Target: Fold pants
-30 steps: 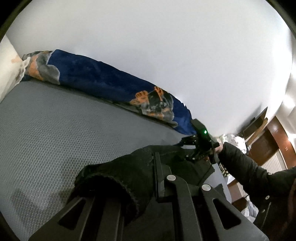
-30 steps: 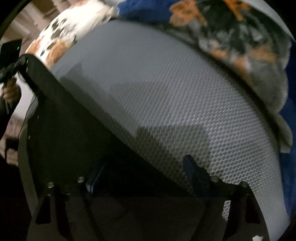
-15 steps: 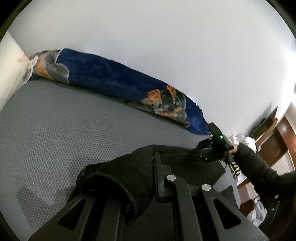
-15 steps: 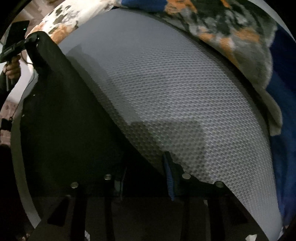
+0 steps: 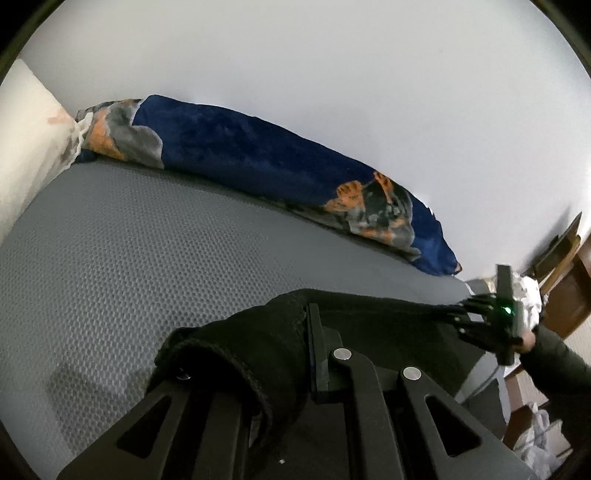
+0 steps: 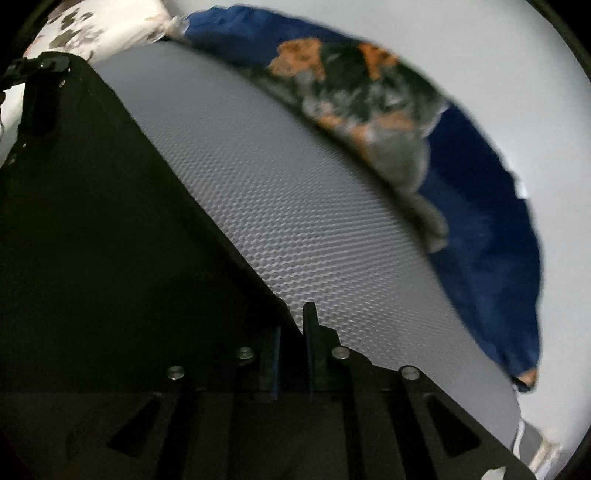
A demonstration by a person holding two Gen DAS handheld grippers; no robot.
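The black pants (image 5: 258, 343) are stretched between my two grippers above the grey mattress (image 5: 129, 251). My left gripper (image 5: 291, 347) is shut on one end of the pants; the bunched cloth hides its left finger. In the right wrist view the pants (image 6: 110, 240) run as a taut dark sheet from my right gripper (image 6: 290, 332), which is shut on their edge, up to the left gripper (image 6: 40, 74) at the top left. The right gripper also shows in the left wrist view (image 5: 476, 317), with a green light, gripping the far end.
A blue blanket with orange and grey pattern (image 5: 266, 166) lies along the white wall at the mattress's far edge; it also shows in the right wrist view (image 6: 424, 155). A white patterned pillow (image 6: 92, 26) is at the head end. Wooden furniture (image 5: 565, 291) stands beyond the bed.
The right gripper's fingers have closed on the pants' edge. The two grippers have moved apart and the pants have pulled taut between them.
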